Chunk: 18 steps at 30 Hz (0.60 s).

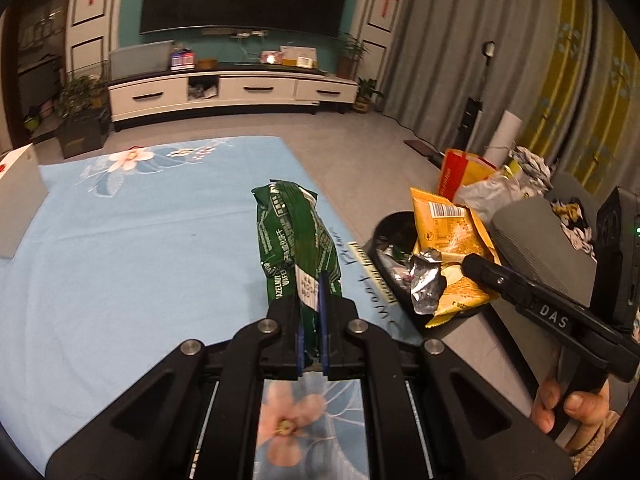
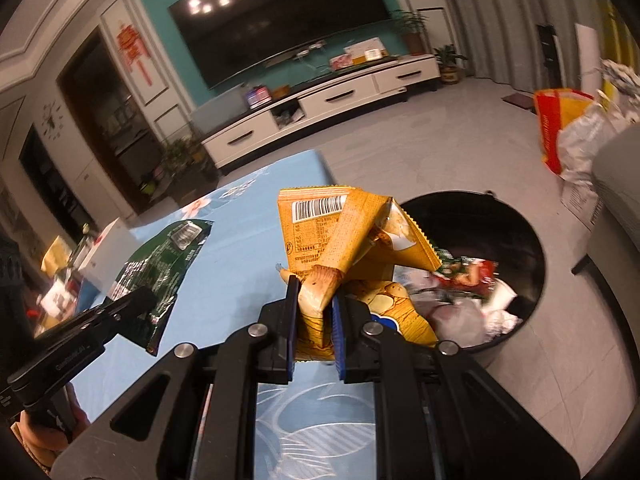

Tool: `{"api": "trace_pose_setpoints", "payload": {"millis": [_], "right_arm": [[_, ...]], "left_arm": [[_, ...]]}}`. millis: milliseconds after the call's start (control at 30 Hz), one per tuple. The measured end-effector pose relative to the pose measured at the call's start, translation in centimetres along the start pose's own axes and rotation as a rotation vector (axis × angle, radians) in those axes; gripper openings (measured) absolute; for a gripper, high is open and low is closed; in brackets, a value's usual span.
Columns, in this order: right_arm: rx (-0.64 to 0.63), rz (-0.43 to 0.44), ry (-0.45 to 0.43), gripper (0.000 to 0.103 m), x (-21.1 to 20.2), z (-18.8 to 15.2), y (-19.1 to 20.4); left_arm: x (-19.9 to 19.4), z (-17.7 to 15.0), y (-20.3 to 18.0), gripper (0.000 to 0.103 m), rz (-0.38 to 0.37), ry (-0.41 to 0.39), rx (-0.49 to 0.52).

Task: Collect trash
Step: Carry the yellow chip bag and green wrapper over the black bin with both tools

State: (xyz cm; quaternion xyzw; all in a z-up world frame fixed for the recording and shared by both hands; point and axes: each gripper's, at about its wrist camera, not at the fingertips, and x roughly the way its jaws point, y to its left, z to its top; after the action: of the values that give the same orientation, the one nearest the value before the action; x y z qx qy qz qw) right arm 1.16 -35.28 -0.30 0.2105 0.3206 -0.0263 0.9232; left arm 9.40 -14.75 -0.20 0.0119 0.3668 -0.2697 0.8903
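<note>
- The left tongs [image 1: 312, 312] are clamped on a green wafer wrapper [image 1: 294, 240], gripping it at its near end between the blue pads; the rest of the wrapper stretches straight ahead of them.
- Seen from the right wrist camera, the same green wafer wrapper [image 2: 160, 268] hangs ahead of the left tongs [image 2: 136, 304], over the blue flowered cloth [image 2: 224, 280] that covers the bench.
- The right tongs [image 2: 314, 300] are clamped on a crumpled yellow snack bag [image 2: 344, 240], which stands up ahead of them with its barcode facing the camera.
- Just ahead and to the right of the right tongs sits a round black trash bin [image 2: 532, 248], open at the top, on the floor beside the bench; it holds crumpled wrappers and plastic [image 2: 472, 300].
- From the left wrist camera, the right tongs [image 1: 474, 264] hold the yellow snack bag [image 1: 448, 232] above the bin [image 1: 388, 228], to the right of the left tongs; the bag's silver lining [image 1: 428, 280] hangs from its torn end.
- A hand [image 1: 568, 408] grips the right tool's handle at lower right.
- Further right of both tongs a red and yellow bag [image 2: 556, 128] stands on the floor.
</note>
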Motion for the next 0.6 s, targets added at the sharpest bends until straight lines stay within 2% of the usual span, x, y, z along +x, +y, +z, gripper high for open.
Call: {"api": "trace_pose_setpoints", "payload": {"millis": [400, 600], "right_arm": [[0.095, -0.143, -0.03, 0.017, -0.2, -0.2, -7.3], [0.113, -0.16, -0.006, 0.017, 1.1, -0.1, -9.5]], "left_arm": [[5.3, 1.6, -7.0, 0.007, -0.099, 0.066, 0.114], [8.8, 2.0, -9.6, 0.007, -0.118, 0.104, 0.162]]}}
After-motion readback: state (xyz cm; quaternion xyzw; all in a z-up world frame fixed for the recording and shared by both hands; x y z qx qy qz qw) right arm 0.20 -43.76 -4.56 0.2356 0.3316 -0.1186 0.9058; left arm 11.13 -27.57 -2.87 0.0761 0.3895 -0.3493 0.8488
